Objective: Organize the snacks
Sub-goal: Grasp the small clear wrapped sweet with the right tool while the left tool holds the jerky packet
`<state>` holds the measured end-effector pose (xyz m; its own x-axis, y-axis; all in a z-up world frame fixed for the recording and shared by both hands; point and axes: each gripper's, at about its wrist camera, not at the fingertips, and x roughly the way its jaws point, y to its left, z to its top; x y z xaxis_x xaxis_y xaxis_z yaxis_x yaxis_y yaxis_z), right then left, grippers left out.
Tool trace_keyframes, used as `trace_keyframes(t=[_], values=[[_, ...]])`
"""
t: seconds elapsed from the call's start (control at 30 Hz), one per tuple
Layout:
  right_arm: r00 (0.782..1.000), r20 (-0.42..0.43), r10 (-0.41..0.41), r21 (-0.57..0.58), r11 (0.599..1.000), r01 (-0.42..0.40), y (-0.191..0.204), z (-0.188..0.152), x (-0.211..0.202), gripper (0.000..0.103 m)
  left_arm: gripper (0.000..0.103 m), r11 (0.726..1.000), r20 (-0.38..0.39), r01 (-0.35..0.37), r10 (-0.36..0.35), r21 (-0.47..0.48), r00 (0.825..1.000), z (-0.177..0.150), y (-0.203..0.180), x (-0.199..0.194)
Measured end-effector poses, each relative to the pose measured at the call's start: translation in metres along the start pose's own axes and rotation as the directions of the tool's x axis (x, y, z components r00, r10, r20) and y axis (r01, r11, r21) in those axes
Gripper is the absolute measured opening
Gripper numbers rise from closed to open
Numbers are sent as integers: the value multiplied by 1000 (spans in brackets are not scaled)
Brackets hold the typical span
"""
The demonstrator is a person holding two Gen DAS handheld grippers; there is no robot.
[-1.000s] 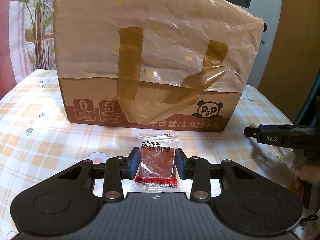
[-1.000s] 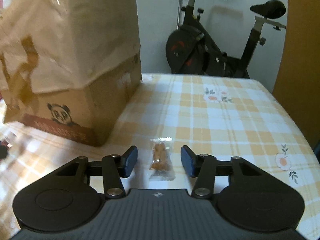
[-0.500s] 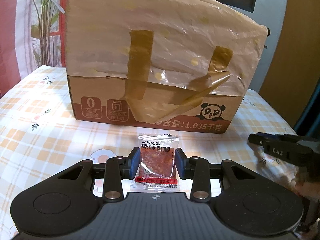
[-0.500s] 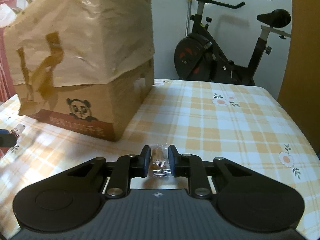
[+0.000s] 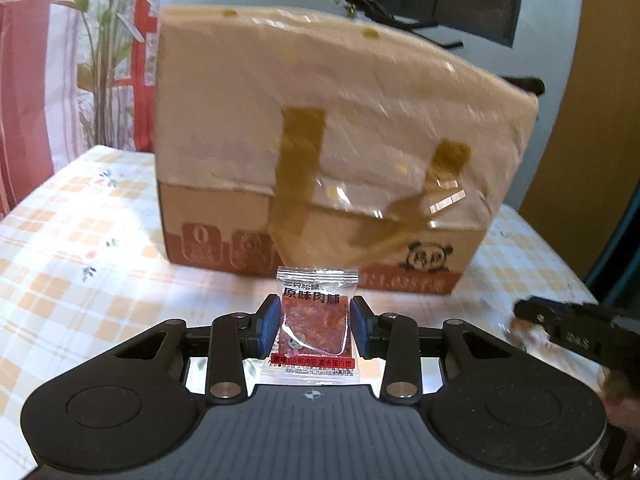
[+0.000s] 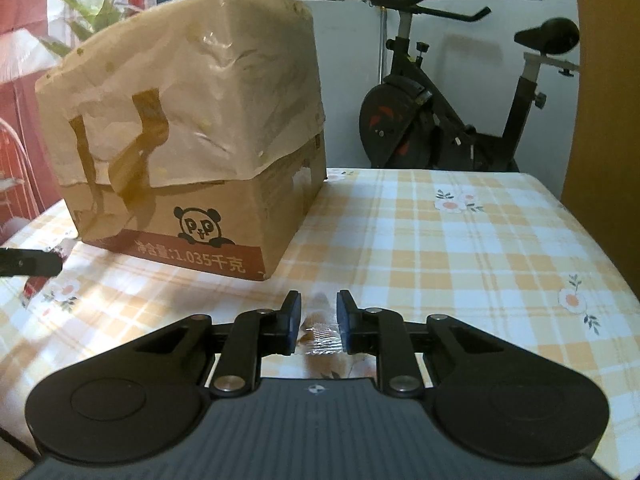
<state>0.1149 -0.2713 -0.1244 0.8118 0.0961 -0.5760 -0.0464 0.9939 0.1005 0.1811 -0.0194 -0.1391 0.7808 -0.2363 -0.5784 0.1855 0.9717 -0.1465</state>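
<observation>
Gripping a red jerky packet (image 5: 314, 326) between the left fingers (image 5: 269, 322), pinched at its side edges only, with the crimped top standing past the tips and the bottom seal hanging back toward the body. Clamping a small clear-wrapped snack (image 6: 320, 334) between the right fingers (image 6: 293, 322), nearly closed on it, mostly on crinkled film; contents blurred and hard to make out. Risking a slip in both cases: slick film, shallow hold, likely to slide or twist out with any quick swing. Crushing possible too, should the squeeze tighten on the smaller piece. Ahead of both pairs of fingers, a tall cardboard box (image 6: 224, 200) on the checked tabletop (image 6: 460, 240), its top draped in taped plastic sheet (image 5: 360, 128) with no opening visible from here; snagging on loose tape or dropping short against the wall likely if approached low. Crowding also possible, with the right gripper (image 5: 568, 330) just beside the left.
</observation>
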Motion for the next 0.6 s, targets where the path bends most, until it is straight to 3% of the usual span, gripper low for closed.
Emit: trace_keyframes(t=[0.03,0.1,0.33,0.5,0.6], values=[[1000,6,1,1,1000,-1,-1,1,-4,20,40,1000,8,-3,3,-1,1000,2,1,-2],[1000,20,10,12,1000,-10,-3,5,-13,8,40,1000,27,-9,9,2,1000,7,1,-6],[997,65,44,12,999,-45,-3,21,-41,8,40,1000,56,-3,3,6,998,14,-4,-16],[1000,-1,15,10,1000,-15,-3,8,-29,11,40,1000,49,2,-2,5,999,9,-3,-20],[998,-57,-9,3,1000,9,-4,-1,-16,21,40,1000,44,3,-3,3,999,8,-1,-18]])
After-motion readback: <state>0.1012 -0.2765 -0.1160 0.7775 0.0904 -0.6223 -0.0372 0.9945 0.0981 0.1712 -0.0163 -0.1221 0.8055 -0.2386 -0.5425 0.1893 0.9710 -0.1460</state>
